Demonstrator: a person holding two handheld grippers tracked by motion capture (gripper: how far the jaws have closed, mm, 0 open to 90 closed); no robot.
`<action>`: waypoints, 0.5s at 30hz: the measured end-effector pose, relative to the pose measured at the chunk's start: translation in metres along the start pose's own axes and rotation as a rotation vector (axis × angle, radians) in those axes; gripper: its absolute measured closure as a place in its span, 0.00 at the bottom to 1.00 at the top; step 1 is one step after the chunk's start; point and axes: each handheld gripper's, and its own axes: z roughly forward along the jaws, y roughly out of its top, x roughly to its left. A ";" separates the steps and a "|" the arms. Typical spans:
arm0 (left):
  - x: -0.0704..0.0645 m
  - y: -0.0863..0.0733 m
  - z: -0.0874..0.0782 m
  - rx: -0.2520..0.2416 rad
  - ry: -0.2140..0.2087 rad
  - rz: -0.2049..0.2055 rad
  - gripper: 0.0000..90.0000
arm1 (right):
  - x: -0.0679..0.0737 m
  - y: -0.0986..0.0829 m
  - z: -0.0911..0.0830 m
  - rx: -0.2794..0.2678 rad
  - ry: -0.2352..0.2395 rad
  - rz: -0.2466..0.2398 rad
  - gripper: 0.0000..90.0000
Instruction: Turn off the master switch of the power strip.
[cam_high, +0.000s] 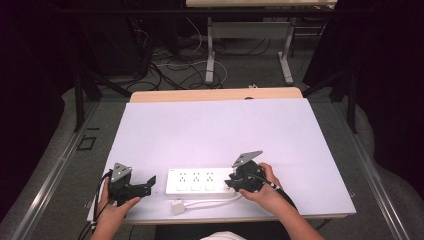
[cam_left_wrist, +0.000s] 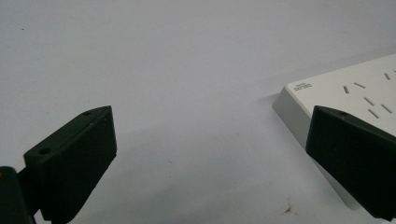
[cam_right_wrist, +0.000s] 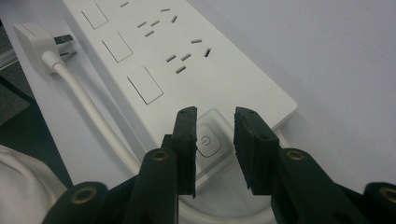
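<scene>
You are looking down on a white tabletop (cam_high: 215, 130) with a pale wooden edge (cam_high: 215, 94) showing along its far side. Beyond it, the grey floor (cam_high: 240, 70) carries a tangle of dark and white cables (cam_high: 170, 70). A second table (cam_high: 260, 4) stands farther back on light metal legs (cam_high: 210, 55). Black curtains (cam_high: 385, 60), or what looks like them, close off both sides, leaving the room dim around the lit tabletop.

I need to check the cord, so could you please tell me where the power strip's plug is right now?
In the high view the plug lies unplugged near the table's front edge, just in front of the power strip's left end, between the two grippers.
</scene>
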 end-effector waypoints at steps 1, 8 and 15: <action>0.000 0.000 0.000 0.000 0.000 0.000 0.02 | 0.000 0.000 0.000 0.000 0.000 0.000 0.77; 0.000 0.000 0.000 -0.005 0.000 -0.004 0.02 | -0.004 -0.002 -0.003 -0.024 -0.004 0.022 0.72; 0.000 0.000 0.000 -0.004 -0.001 -0.004 0.02 | -0.008 -0.003 -0.008 -0.041 -0.001 0.026 0.66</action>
